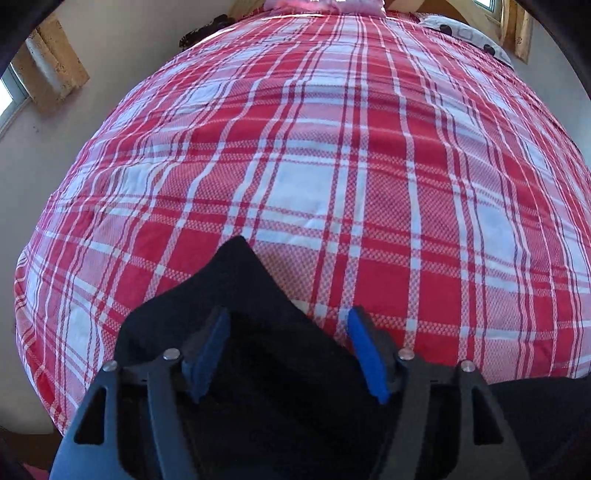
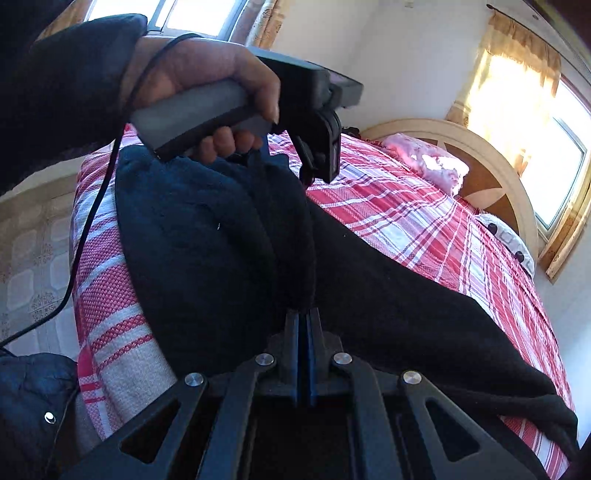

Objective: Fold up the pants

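Black pants (image 2: 229,251) lie bunched on a red and white plaid bed cover (image 1: 332,166), near its front edge. In the left wrist view a pointed fold of the pants (image 1: 240,284) sits under my left gripper (image 1: 288,332), whose blue pads (image 1: 365,350) stand wide apart above the cloth. My right gripper (image 2: 304,321) has its blue pads pressed together on a ridge of the pants. The left gripper also shows in the right wrist view (image 2: 321,162), held in a hand over the pants' far end.
The bed cover (image 2: 424,229) stretches away to a pink pillow (image 2: 428,162) and a rounded headboard (image 2: 491,162). A patterned pillow (image 1: 465,33) lies at the far right corner. Windows with curtains (image 2: 517,92) flank the bed. A black cable (image 2: 92,221) hangs by the bed's edge.
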`<state>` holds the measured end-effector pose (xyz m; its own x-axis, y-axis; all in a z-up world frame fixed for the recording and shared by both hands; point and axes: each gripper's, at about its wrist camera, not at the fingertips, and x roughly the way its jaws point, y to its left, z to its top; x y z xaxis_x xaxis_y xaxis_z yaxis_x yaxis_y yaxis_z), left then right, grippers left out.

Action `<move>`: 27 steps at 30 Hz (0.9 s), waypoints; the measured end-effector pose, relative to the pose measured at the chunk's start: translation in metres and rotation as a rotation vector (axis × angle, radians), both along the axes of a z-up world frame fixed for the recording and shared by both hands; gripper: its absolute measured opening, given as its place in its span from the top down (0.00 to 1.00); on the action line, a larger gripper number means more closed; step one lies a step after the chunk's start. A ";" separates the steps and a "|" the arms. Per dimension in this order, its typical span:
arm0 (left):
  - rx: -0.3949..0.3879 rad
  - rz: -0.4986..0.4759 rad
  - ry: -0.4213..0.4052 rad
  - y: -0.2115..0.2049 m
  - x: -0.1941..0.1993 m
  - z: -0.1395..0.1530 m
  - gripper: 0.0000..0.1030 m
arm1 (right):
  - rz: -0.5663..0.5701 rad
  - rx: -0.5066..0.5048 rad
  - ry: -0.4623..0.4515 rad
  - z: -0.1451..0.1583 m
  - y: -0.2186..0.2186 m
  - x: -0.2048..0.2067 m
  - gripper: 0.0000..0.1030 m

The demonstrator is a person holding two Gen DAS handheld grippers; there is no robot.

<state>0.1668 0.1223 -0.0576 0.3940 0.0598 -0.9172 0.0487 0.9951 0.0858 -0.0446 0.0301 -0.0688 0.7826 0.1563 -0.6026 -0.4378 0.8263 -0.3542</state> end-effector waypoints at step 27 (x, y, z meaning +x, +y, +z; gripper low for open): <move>-0.631 0.096 -0.569 0.138 -0.153 0.087 0.92 | -0.047 0.354 -0.073 0.076 -0.035 -0.011 0.96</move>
<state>0.0142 0.2600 0.0298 0.8238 -0.3393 -0.4541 0.0795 0.8623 -0.5001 -0.0561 -0.0053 0.0073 0.8328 0.3082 -0.4598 -0.3806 0.9220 -0.0714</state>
